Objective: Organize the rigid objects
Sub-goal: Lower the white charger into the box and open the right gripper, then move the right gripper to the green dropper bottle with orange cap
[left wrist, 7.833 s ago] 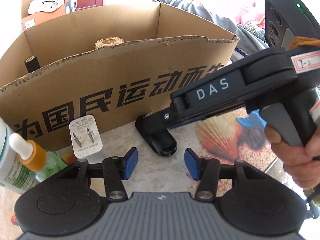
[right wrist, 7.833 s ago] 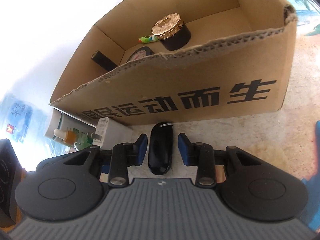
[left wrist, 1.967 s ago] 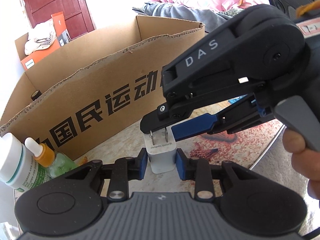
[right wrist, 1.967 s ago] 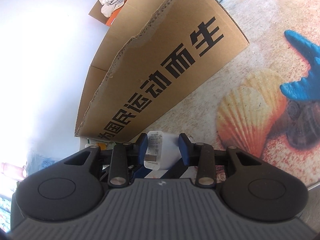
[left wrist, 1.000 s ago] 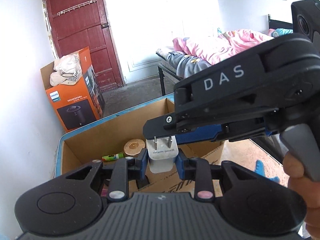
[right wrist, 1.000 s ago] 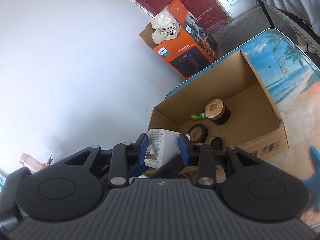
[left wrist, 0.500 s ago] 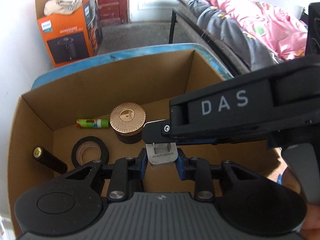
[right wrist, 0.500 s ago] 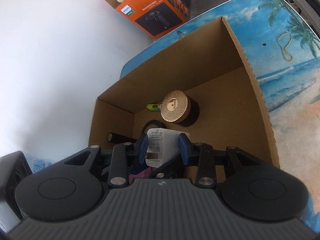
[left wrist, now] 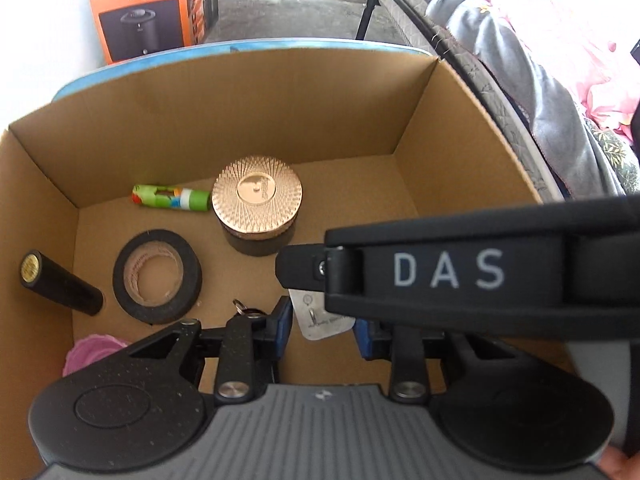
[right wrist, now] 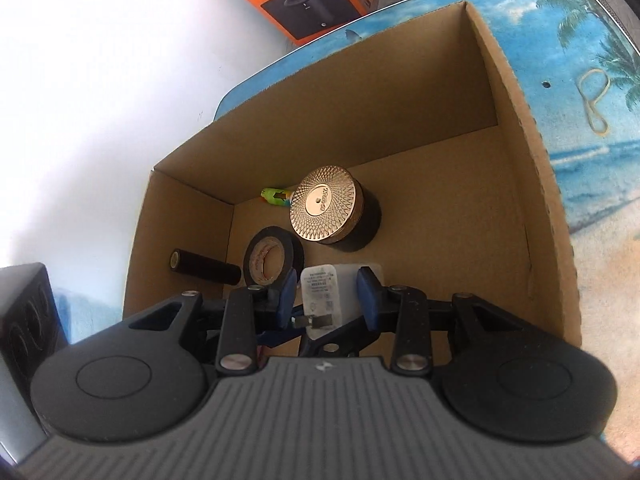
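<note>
Cardboard box (left wrist: 448, 128) on the table (right wrist: 592, 40) fills both views. Above its floor, the right gripper (right wrist: 326, 296) clenches a white charger (right wrist: 320, 292) – the left gripper (left wrist: 324, 328) straddles it, its fingers opening, pads apparently clear. Inside, a gold-lidded jar (left wrist: 256, 208) sits at 12 o'clock, a tape roll (left wrist: 157, 276) at 10.

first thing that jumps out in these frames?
The white charger, held over the open cardboard box between both grippers: the right gripper clamps it, while the left gripper has jaws opening around it. Next, the shiny copper-lidded jar on the box floor, beside a black tape roll.
</note>
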{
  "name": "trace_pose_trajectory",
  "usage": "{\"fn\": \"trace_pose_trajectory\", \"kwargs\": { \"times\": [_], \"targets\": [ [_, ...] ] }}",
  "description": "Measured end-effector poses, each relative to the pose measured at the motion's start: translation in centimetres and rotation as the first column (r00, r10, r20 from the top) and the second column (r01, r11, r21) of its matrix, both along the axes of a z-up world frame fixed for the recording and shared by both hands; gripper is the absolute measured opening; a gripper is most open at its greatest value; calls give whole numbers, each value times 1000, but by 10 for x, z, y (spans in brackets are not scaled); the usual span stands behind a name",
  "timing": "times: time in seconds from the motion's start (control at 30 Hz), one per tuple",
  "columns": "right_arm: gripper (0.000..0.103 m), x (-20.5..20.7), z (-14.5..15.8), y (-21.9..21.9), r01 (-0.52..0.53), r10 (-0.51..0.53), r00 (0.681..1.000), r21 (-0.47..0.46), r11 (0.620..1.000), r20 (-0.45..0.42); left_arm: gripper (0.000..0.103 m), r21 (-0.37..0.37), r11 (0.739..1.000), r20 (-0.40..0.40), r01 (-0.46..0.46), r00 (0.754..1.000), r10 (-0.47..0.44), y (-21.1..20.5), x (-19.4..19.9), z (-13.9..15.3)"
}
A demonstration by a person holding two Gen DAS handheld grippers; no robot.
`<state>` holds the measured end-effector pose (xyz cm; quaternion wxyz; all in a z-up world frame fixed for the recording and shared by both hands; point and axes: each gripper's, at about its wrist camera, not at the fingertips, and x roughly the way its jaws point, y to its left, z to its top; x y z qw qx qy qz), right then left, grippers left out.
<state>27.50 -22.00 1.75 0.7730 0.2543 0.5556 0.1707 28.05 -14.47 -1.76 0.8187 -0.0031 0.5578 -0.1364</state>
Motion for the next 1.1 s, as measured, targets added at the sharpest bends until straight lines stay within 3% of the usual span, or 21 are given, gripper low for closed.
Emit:
{"fn": "trace_pose_trajectory", "kwargs": {
  "times": [0.1,0.13,0.33,0.47,0.63,0.83,1.0,1.1],
  "targets": [
    [33,-2,3,1,-5,5,1000,-19,1000,17,41,-21,1000,16,1,1000,0,3,0,2],
    [33,-2,3,1,-2,2,1000,-18,1000,21,48,-19,1000,27,6,1000,-5,3,-1,4],
    [33,-14,24,-10,40,-41,995,16,999,96,51,-29,1000,73,11,997,-9,8,-12,14],
    [33,-41,55,-23,80,-93,977,74,994,192,56,-29,999,162,28,987,-23,15,-33,34],
    [34,-107,100,-46,120,-171,920,163,979,352,62,-32,997,320,64,946,-51,31,-87,71],
    [44,-185,124,-60,147,-236,845,215,966,480,73,-45,990,469,137,878,-100,59,-164,104],
    [45,-222,110,-43,134,-241,858,255,958,453,75,-31,992,554,124,828,-86,91,-211,115],
    [46,-231,95,-20,120,-221,879,253,960,423,78,-50,995,579,81,815,-37,116,-223,114]
  ]
}}
